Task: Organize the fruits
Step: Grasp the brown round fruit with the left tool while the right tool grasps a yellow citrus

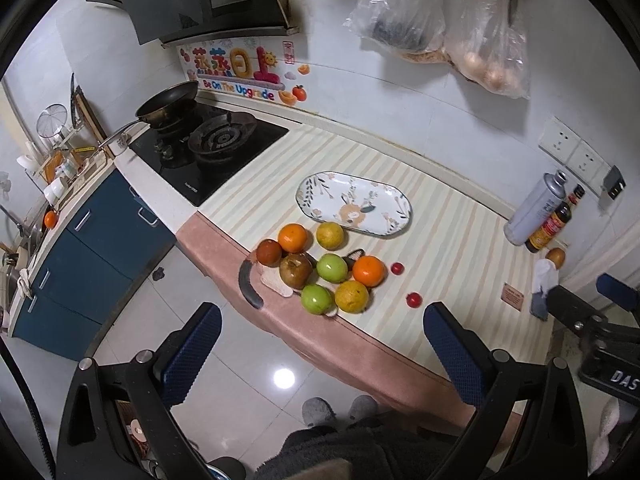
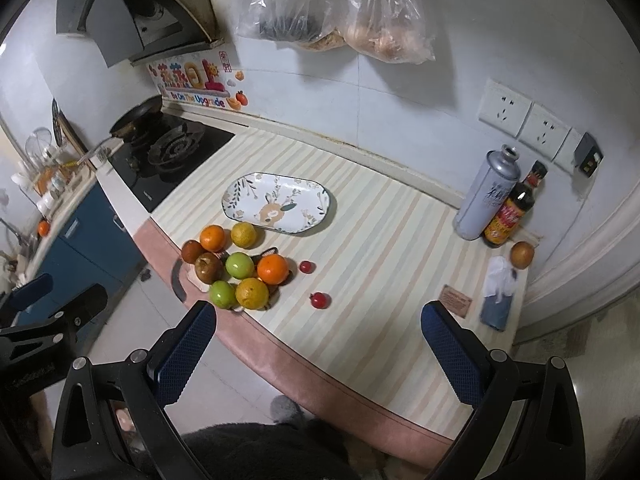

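On the counter, fruit pile (image 1: pixel 320 268) beside the plate (image 1: pixel 354 204).
We hold left gripper (image 1: pixel 320 356) and right gripper (image 2: pixel 320 354) wide, empty.

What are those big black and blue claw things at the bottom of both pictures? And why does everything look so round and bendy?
A person holds a grabbing tool in each hand, with a camera on it that bends the view. One picture looks along the left hand-held gripper, the other along the right hand-held gripper. Both are open and hold nothing. On the striped counter lie a pile of fruit, two small red fruits beside it, and a flowery plate with nothing on it.
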`<state>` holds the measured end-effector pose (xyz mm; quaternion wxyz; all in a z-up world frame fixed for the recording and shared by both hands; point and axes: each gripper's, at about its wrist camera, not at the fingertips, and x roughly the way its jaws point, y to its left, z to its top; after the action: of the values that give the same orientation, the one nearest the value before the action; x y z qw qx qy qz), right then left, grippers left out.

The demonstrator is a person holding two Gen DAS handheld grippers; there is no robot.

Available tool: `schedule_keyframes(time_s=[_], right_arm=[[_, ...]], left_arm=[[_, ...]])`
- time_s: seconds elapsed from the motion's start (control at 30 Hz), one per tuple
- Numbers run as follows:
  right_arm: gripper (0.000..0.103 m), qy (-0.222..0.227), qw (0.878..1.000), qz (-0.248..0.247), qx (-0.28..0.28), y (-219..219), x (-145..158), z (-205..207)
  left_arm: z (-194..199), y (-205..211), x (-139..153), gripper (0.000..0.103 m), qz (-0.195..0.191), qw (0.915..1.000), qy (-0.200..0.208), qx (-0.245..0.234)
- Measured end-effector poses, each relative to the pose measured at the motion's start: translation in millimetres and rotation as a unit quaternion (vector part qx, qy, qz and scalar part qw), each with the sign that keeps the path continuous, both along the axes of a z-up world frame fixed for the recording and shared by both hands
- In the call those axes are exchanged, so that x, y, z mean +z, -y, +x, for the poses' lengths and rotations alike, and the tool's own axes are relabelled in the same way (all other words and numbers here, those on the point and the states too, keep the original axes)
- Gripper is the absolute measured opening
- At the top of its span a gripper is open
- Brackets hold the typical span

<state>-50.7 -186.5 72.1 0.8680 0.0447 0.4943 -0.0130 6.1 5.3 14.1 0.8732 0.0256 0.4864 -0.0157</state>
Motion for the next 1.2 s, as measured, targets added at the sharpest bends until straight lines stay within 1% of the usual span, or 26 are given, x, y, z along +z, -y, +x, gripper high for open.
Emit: schedule_keyframes(time_s=[0.07,0.13,0.17,0.27,0.3,0.37,0.43,0.53,0.6,0.63,0.7,0.73,0.77,0.83,0.87,0.97,1.03,1.07,1.13,1.2], right_arm=[[0.103,-0.003,1.000,0.019,-0.001,5.3,-10.0,7.4],[0.103,-0.014,0.999,0.046,0.004,11.2,-28.2,19.2],[0.103,-0.025,0.998,0.065,0.008,11.0,-41.4,28.7],[0.103,-0.062,0.993,0.102,0.018,8.8,-79.8,52.8],[0.103,-0.074,0.990,0.120,0.024,6.7,-95.6,62.6],[0.103,-0.100,0.984,0.145,0.030,0.7,-126.9,79.9],[0.103,-0.126,0.978,0.163,0.030,-8.8,-163.3,98.2],[0.101,-0.166,0.968,0.185,0.021,-23.1,-216.3,120.0],[0.099,-0.195,0.960,0.201,0.010,-33.9,-252.6,134.2],[0.098,-0.204,0.957,0.206,0.004,-38.5,-267.7,140.0],[0.092,-0.225,0.952,0.207,-0.014,-49.0,-298.8,151.7],[0.091,-0.233,0.950,0.208,-0.023,-52.5,-310.3,156.3],[0.089,-0.241,0.947,0.208,-0.033,-56.3,-321.7,160.3],[0.088,-0.256,0.940,0.220,-0.054,-62.9,-339.3,168.9],[0.088,-0.263,0.936,0.225,-0.064,-66.9,-348.1,173.0],[0.087,-0.277,0.932,0.221,-0.079,-77.4,-362.2,178.0],[0.084,-0.288,0.928,0.219,-0.088,-84.7,-372.0,180.2],[0.082,-0.292,0.925,0.222,-0.092,-87.6,-375.3,180.3],[0.081,-0.297,0.923,0.223,-0.099,-91.6,-379.4,180.0],[0.078,-0.300,0.921,0.227,-0.104,-96.7,-384.5,181.6]], left_arm=[[10.5,-5.3,-4.1,0.103,0.020,0.9994,0.014,0.023],[19.7,-11.4,-12.3,0.103,0.032,0.9984,0.020,0.041],[28.0,-16.5,-19.6,0.103,0.045,0.9972,0.020,0.056],[52.6,-30.7,-47.1,0.103,0.072,0.9934,0.003,0.090],[62.8,-37.0,-59.6,0.103,0.083,0.9913,-0.011,0.101],[78.2,-49.5,-82.4,0.103,0.078,0.9898,-0.036,0.113],[96.2,-64.4,-111.8,0.103,0.078,0.9866,-0.076,0.121],[119.1,-85.4,-144.9,0.103,0.064,0.9826,-0.120,0.126],[137.2,-100.4,-167.9,0.100,0.050,0.9793,-0.146,0.130],[146.5,-105.4,-177.6,0.100,0.044,0.9785,-0.154,0.130],[169.9,-116.9,-198.4,0.096,0.023,0.9768,-0.172,0.125],[181.7,-122.3,-208.8,0.089,0.007,0.9761,-0.181,0.119],[193.8,-126.9,-219.5,0.084,-0.010,0.9742,-0.195,0.112],[212.2,-131.7,-237.0,0.084,-0.035,0.9713,-0.215,0.096],[221.7,-131.3,-246.1,0.084,-0.040,0.9703,-0.223,0.084],[243.4,-123.7,-271.7,0.084,-0.026,0.9673,-0.248,0.047],[255.1,-124.0,-285.9,0.084,-0.022,0.9641,-0.263,0.032],[259.2,-122.8,-294.1,0.082,-0.019,0.9619,-0.272,0.024],[263.6,-121.7,-305.0,0.076,-0.026,0.9580,-0.285,0.015],[265.1,-119.1,-311.6,0.076,-0.042,0.9538,-0.297,0.005]])
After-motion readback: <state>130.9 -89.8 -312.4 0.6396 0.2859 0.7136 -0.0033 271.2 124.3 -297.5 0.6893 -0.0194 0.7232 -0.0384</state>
